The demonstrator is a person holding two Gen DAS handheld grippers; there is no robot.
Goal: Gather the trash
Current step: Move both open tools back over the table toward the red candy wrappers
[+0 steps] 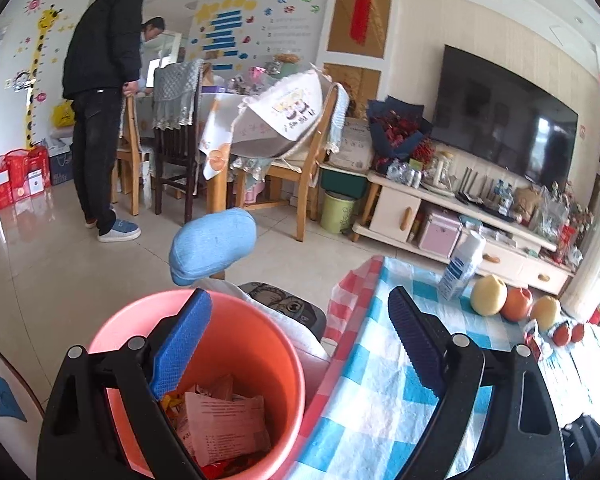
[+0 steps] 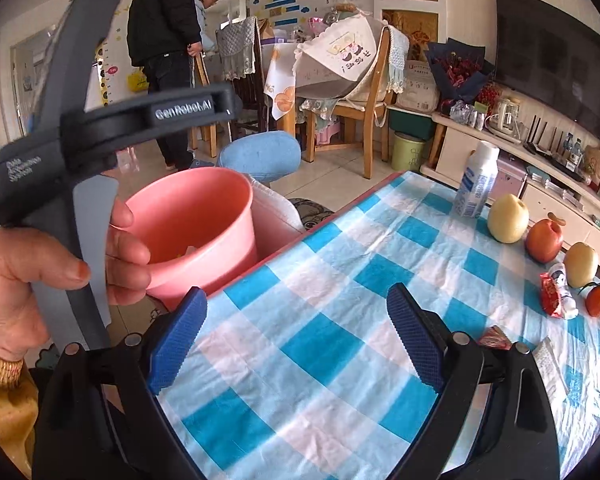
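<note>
A pink bin (image 1: 260, 344) stands beside the table's left edge and holds crumpled paper and wrappers (image 1: 224, 424). My left gripper (image 1: 300, 344) is open and empty, its left finger over the bin and its right finger over the blue checked tablecloth (image 1: 380, 400). In the right wrist view the bin (image 2: 196, 224) sits at the left, with the left gripper's grey body (image 2: 80, 128) and a hand before it. My right gripper (image 2: 296, 340) is open and empty above the cloth (image 2: 320, 280). A red wrapper (image 2: 554, 296) and another small red wrapper (image 2: 496, 338) lie at the right.
A white and blue bottle (image 2: 478, 184), two pears (image 2: 508, 220) and an apple (image 2: 544, 240) stand at the table's far side, with small oranges (image 2: 596, 300). A blue-cushioned stool (image 1: 216, 244) is behind the bin. Two people (image 1: 108, 92) stand by a dining table. A TV stand (image 1: 480, 220) is at the right.
</note>
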